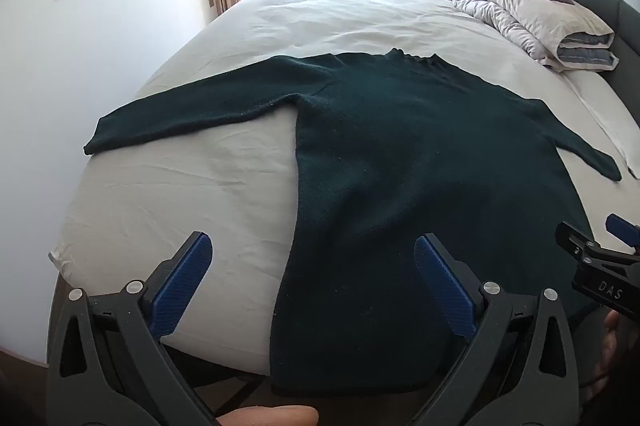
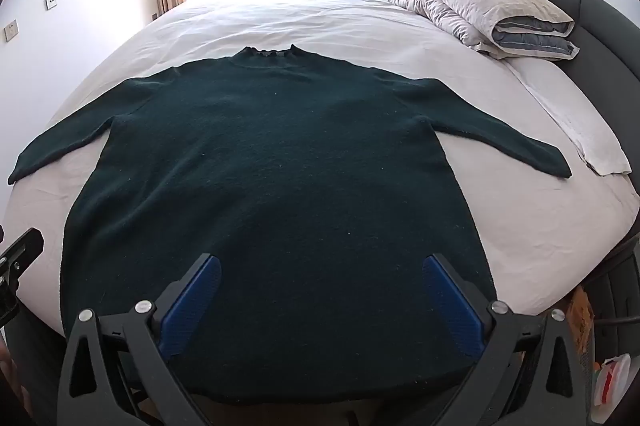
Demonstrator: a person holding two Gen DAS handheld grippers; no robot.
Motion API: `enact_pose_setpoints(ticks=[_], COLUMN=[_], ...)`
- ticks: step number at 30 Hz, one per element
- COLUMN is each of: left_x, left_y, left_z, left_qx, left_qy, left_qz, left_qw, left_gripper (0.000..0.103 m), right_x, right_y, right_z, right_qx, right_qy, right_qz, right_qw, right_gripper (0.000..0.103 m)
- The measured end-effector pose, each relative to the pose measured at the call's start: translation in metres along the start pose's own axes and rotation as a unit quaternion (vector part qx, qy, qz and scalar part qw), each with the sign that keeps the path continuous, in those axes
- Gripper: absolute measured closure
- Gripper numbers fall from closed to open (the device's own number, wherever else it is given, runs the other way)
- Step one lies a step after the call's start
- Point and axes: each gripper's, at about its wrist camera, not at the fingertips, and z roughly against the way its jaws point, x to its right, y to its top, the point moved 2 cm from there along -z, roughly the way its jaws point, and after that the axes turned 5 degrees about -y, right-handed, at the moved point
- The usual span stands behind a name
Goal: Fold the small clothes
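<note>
Right wrist view: sweater [image 2: 276,185] lies flat beneath the wide-open right tool [image 2: 320,290].

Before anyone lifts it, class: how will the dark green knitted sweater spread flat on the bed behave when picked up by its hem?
The dark green knitted sweater looks soft and limp, so it would probably sag. Its spread sleeves would likely trail. The fuzzy knit probably grips rather than slips.
</note>
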Motion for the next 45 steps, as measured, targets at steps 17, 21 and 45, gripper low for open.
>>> enact_pose_setpoints(ticks=[17,21,45], left_x=[-0.005,-0.004,-0.009], left_y=[-0.004,-0.006,-0.004], left_z=[-0.005,-0.005,-0.006], left_qx=[-0.011,-0.012,-0.013], left_qy=[0.002,0.001,-0.001], left_qz=[0.008,0.01,0.011], left_qw=[0.9999,0.9999,0.9998], left_gripper=[0.0,0.0,0.0], right_x=[-0.007,-0.008,-0.009], right_y=[-0.005,-0.005,-0.007], right_z=[-0.002,-0.003,-0.002], right_qx=[-0.002,-0.002,-0.001], right_qy=[0.003,0.004,0.003], right_qz=[0.009,0.012,0.009], right_qw=[1.0,1.0,1.0], right_gripper=[0.0,0.0,0.0])
